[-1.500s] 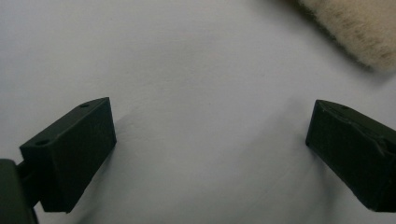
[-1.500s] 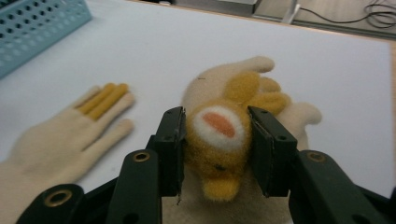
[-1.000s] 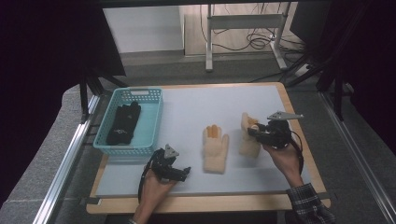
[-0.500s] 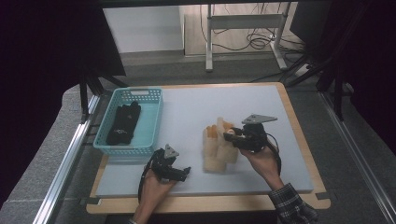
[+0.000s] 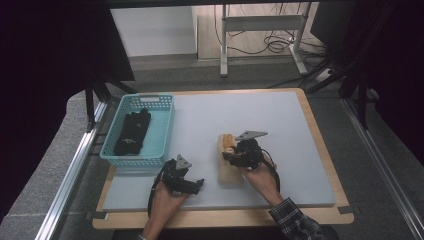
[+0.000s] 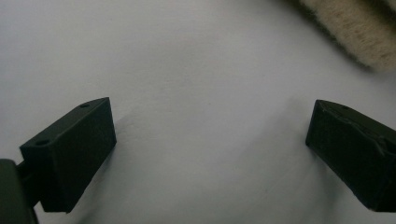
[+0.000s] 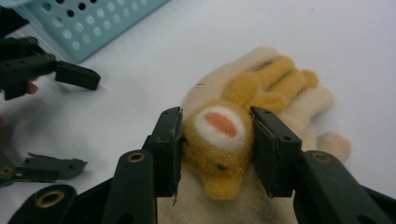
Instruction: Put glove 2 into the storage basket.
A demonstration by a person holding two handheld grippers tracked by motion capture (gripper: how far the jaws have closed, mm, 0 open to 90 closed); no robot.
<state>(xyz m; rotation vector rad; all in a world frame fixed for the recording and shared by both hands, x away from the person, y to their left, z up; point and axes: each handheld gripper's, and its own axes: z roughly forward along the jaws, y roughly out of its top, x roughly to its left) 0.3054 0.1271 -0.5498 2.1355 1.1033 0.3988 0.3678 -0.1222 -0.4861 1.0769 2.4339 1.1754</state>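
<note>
Two beige fuzzy gloves (image 5: 227, 172) lie together near the table's front middle, and the high view does not let me tell one from the other. My right gripper (image 5: 228, 156) is over them. In the right gripper view its jaws (image 7: 217, 140) press both sides of an orange bear head (image 7: 219, 135) on a beige glove (image 7: 308, 102). They have just been opening a little with the head still between them. My left gripper (image 5: 199, 184) stands open to the left, low over the white mat, with nothing in it (image 6: 210, 154). A glove edge (image 6: 359, 32) shows beyond it.
A teal basket (image 5: 165, 117) holding a black glove (image 5: 132, 132) stands at the left; its corner (image 7: 93, 28) shows in the right gripper view. The white mat (image 5: 280, 120) lies on a wooden board (image 5: 320, 145). A metal rail (image 5: 70, 175) runs along the left.
My right gripper has carried its glove left and down, from beside the other beige glove to on top of it. The left gripper has stayed in place.
</note>
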